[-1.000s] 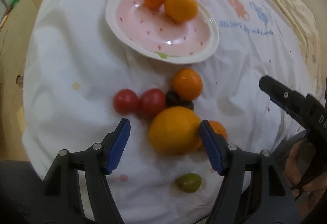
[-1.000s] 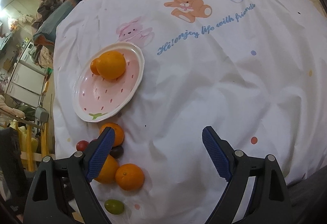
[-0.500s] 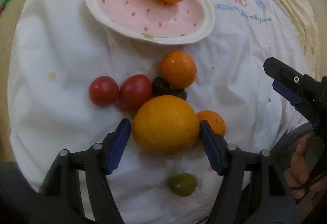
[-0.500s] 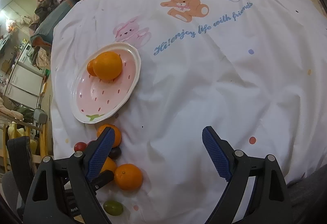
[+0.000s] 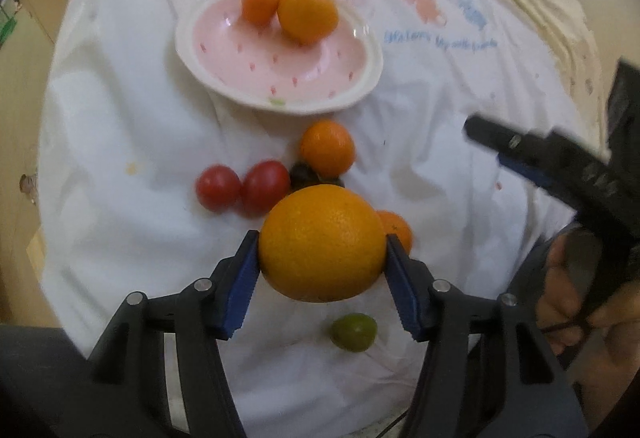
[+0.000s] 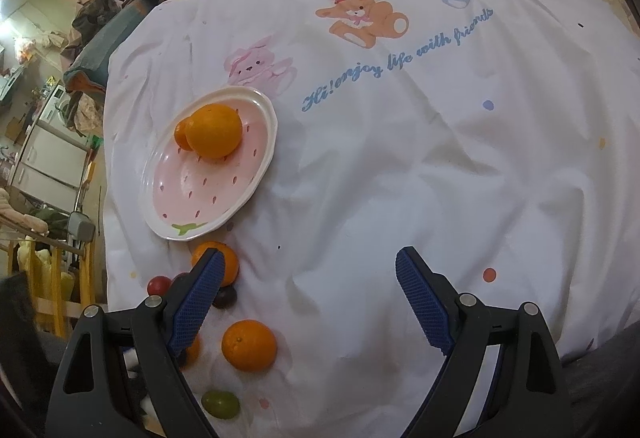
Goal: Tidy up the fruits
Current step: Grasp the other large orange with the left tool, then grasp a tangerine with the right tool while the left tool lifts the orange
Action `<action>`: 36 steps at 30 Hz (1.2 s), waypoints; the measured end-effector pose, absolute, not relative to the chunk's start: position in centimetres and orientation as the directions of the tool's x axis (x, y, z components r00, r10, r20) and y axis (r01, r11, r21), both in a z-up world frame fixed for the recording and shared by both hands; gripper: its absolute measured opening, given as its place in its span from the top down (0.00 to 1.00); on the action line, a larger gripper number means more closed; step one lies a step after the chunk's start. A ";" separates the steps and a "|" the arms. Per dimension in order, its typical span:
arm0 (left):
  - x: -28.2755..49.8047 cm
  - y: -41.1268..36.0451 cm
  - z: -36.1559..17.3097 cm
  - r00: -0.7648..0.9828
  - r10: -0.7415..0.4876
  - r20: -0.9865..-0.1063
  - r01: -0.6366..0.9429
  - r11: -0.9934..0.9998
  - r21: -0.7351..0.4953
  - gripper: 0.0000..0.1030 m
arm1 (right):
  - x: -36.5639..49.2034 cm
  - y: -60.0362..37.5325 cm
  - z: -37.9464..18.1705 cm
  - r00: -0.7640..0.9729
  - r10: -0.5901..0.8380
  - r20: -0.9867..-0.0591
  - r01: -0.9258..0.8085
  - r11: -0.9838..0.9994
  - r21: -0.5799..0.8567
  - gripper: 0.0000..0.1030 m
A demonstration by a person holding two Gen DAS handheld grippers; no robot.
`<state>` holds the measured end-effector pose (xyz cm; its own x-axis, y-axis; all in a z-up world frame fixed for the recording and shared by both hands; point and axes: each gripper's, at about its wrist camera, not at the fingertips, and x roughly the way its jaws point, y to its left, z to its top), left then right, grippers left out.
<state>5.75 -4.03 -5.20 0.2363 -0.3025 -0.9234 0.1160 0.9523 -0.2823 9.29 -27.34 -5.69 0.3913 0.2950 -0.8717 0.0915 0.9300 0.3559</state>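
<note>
My left gripper (image 5: 322,242) is shut on a large orange (image 5: 322,242) and holds it just above the white cloth. Beyond it lie two red tomatoes (image 5: 244,187), a dark grape (image 5: 303,174), a mandarin (image 5: 327,147) and a second small mandarin (image 5: 397,229). A green grape (image 5: 354,331) lies under the gripper. The pink strawberry plate (image 5: 224,78) holds a mandarin (image 5: 260,4) and an orange (image 5: 308,13). My right gripper (image 6: 310,302) is open and empty over bare cloth, right of the fruit. The plate (image 6: 256,174) shows at its left.
The white printed cloth (image 6: 400,158) covers a bed. Its near edge runs just below the green grape (image 6: 221,404). The right gripper's arm (image 5: 560,166) shows at the right of the left wrist view. Room clutter (image 6: 44,142) lies beyond the left edge.
My left gripper closed on the large orange and lifted it slightly. The plate now appears farther off. The right gripper has barely moved.
</note>
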 end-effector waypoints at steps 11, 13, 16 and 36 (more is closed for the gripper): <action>6.8 0.3 -3.9 0.331 -0.226 -0.916 -0.041 0.967 -0.253 0.45 | 8.2 -21.6 -8.1 0.186 0.380 -0.906 -0.129 0.924 0.361 0.18; 6.9 0.7 -3.9 0.335 -0.220 -0.916 -0.062 0.965 -0.255 0.46 | 7.9 -20.2 -8.6 0.162 0.356 -0.920 -0.183 0.927 0.326 0.22; 7.2 1.1 -4.2 0.329 -0.232 -0.915 -0.082 0.959 -0.273 0.46 | 7.4 -18.3 -9.6 0.130 0.311 -0.942 -0.253 0.929 0.271 0.34; 7.2 1.6 -4.7 0.334 -0.211 -0.919 -0.096 0.962 -0.256 0.46 | 7.7 -20.8 -7.8 0.174 0.410 -0.895 -0.200 0.905 0.375 0.55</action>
<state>7.20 1.60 -4.71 0.3339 -0.2115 -0.9186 -0.0961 0.9618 -0.2564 7.66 -20.79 -7.79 0.1742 0.4098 -0.8954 -0.1997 0.9051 0.3754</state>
